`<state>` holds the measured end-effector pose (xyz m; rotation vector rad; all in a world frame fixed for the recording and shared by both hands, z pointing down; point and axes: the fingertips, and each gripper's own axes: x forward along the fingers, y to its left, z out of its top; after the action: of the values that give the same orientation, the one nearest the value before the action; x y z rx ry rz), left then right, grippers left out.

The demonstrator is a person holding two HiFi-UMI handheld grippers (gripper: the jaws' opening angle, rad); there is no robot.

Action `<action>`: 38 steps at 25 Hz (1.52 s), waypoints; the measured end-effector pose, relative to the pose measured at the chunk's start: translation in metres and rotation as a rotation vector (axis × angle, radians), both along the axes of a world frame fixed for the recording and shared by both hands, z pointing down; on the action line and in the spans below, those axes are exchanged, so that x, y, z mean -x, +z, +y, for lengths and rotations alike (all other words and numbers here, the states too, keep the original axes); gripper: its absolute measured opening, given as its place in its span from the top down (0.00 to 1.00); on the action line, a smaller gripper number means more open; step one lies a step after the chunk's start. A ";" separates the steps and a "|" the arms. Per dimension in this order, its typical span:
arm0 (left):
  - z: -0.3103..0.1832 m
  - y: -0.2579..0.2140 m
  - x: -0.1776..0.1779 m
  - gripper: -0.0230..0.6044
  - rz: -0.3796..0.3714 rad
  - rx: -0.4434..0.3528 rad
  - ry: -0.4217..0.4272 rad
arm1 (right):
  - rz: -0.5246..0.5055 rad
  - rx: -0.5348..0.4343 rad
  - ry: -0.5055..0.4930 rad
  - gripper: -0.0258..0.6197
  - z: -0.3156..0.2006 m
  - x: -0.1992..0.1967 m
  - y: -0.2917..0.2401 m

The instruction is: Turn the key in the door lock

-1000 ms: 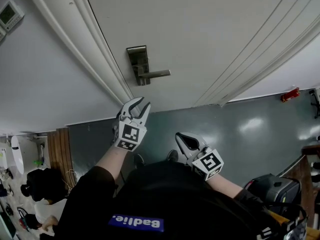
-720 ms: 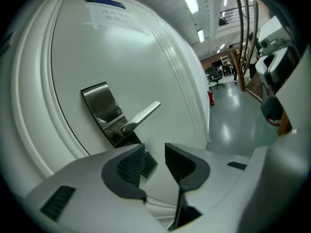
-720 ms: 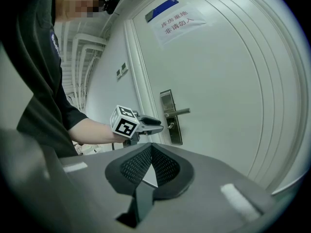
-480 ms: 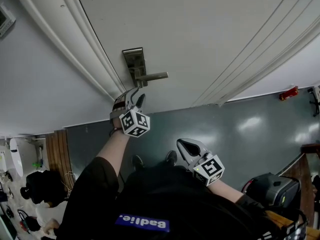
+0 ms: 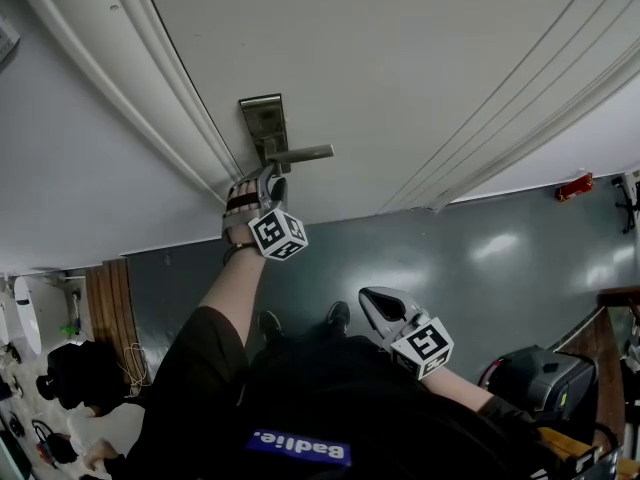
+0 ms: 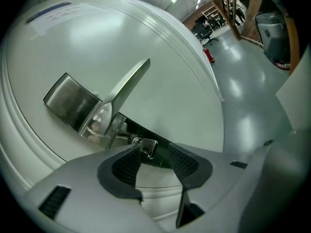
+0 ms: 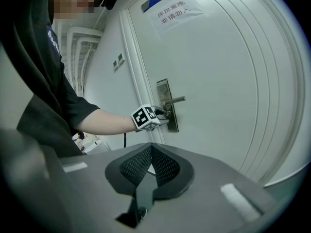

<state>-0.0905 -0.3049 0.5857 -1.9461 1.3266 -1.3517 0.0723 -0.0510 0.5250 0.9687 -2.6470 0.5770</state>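
A steel lock plate [image 5: 262,118] with a lever handle [image 5: 300,153] sits on the white door [image 5: 400,58]. My left gripper [image 5: 268,178] reaches up to the plate just under the handle. In the left gripper view a small silver key [image 6: 147,147] sticks out of the lock below the lever handle [image 6: 129,84]. It lies between the tips of my left gripper [image 6: 154,154], whose jaws are opening and do not press on it. My right gripper [image 5: 375,303] hangs back near my body, away from the door. Its pads [image 7: 163,166] are shut on nothing.
White door-frame moulding [image 5: 150,98] runs along the lock side of the door. A paper notice [image 7: 172,8] is stuck high on the door. A red object [image 5: 575,188] lies on the grey floor by the wall, and a black bin [image 5: 540,378] stands at the right.
My left gripper has travelled from below the door edge up to the lock, rolled, and now has the key between its widened jaws. The right gripper has drifted only slightly.
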 end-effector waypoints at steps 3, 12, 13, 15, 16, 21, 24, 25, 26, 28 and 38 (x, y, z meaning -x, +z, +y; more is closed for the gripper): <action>-0.004 0.000 0.001 0.70 -0.003 -0.040 -0.031 | 0.031 -0.005 0.015 0.96 -0.001 -0.009 0.004; -0.016 -0.008 0.007 0.80 0.051 -0.118 -0.126 | 0.075 0.007 0.056 0.96 -0.002 -0.035 0.013; -0.016 -0.008 0.008 0.82 0.054 -0.120 -0.135 | 0.077 0.011 0.058 0.96 -0.002 -0.037 0.014; -0.016 -0.009 0.009 0.85 0.079 -0.115 -0.155 | 0.076 0.017 0.061 0.96 -0.001 -0.041 0.014; -0.016 -0.009 0.010 0.86 0.108 -0.108 -0.169 | 0.075 0.018 0.061 0.96 -0.001 -0.042 0.014; -0.015 -0.010 0.011 0.86 0.348 -0.063 -0.260 | 0.072 0.016 0.055 0.96 -0.002 -0.048 0.015; -0.014 -0.011 0.013 0.87 0.507 -0.040 -0.303 | 0.068 0.014 0.058 0.96 -0.001 -0.052 0.014; -0.014 -0.012 0.014 0.87 0.571 -0.033 -0.319 | 0.067 0.013 0.060 0.96 -0.001 -0.054 0.013; -0.014 -0.012 0.015 0.87 0.640 -0.028 -0.337 | 0.067 0.012 0.062 0.96 -0.001 -0.055 0.013; -0.014 -0.011 0.016 0.87 0.785 -0.017 -0.374 | 0.066 0.011 0.065 0.96 -0.001 -0.058 0.012; -0.013 -0.007 0.018 0.90 1.581 0.088 -0.491 | 0.046 0.019 0.077 0.96 0.002 -0.060 0.009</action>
<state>-0.1087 -0.3177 0.5785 -2.8978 2.4368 0.3987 0.1325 -0.0488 0.5344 1.0688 -2.5693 0.5887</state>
